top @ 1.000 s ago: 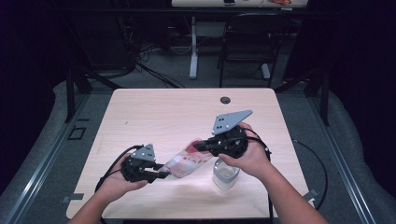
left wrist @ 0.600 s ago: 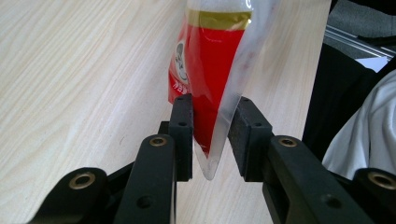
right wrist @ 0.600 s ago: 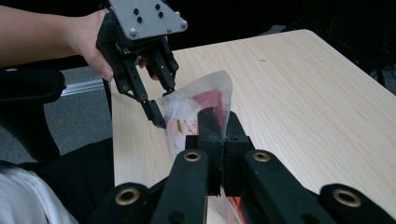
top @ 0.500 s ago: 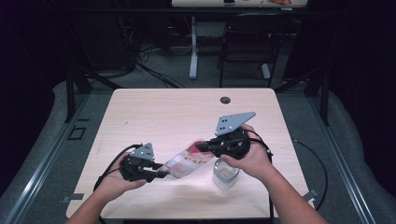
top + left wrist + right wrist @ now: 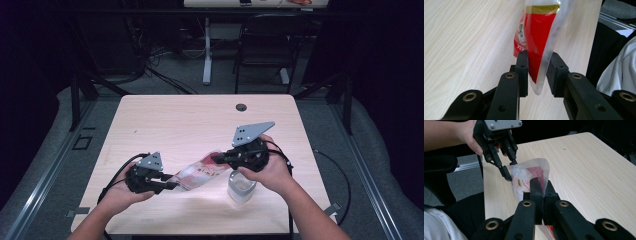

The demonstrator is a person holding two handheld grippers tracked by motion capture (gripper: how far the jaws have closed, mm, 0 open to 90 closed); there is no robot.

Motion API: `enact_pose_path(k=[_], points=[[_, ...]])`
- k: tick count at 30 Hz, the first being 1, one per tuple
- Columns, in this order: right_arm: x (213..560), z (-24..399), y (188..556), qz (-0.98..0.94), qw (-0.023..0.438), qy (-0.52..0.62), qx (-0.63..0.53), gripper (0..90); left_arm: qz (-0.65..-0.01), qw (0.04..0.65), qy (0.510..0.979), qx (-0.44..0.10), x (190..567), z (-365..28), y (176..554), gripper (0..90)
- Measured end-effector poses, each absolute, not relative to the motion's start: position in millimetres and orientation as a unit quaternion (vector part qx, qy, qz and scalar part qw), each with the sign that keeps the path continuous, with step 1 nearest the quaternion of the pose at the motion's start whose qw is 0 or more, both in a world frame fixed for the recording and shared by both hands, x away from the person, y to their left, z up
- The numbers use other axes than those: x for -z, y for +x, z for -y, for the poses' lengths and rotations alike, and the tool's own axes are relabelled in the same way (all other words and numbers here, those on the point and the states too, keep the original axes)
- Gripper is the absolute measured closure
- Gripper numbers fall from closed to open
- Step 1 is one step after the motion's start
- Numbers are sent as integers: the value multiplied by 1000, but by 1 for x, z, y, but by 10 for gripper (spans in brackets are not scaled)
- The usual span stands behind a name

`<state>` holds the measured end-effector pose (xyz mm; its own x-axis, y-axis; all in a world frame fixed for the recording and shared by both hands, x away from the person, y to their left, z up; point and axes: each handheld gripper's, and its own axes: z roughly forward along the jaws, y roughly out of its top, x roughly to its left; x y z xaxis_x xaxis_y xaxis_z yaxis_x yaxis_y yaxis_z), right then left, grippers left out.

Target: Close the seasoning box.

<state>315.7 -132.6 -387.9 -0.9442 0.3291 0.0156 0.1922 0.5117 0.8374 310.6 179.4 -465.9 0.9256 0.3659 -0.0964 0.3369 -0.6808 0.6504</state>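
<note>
I am working over a pale wood-grain counter (image 5: 190,125) with a small round grommet hole (image 5: 241,107) near its far edge, set on a grey floor in a dim room; beyond it I can see a black chair (image 5: 260,50) and the white leg of another desk (image 5: 207,55), with cables trailing across the floor. A clear plastic cup (image 5: 242,187) stands on the counter just under my right hand. The red and clear plastic pouch (image 5: 200,172) hangs stretched between my two tools, above the counter near its front edge. My right gripper (image 5: 541,192) has its jaws clamped together on one end of the pouch. My left gripper (image 5: 537,72) has the other end between its jaws, which have just been closing; a narrow gap shows on each side of the film, so they stand apart, not yet pressing.
</note>
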Motion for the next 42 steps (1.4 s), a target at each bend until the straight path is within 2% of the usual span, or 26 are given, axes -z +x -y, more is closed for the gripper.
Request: enact_pose_path(k=[42], points=[[411, 158, 306, -834, 76, 176, -518, 898, -153, 262, 952, -33, 424, -166, 318, 741]])
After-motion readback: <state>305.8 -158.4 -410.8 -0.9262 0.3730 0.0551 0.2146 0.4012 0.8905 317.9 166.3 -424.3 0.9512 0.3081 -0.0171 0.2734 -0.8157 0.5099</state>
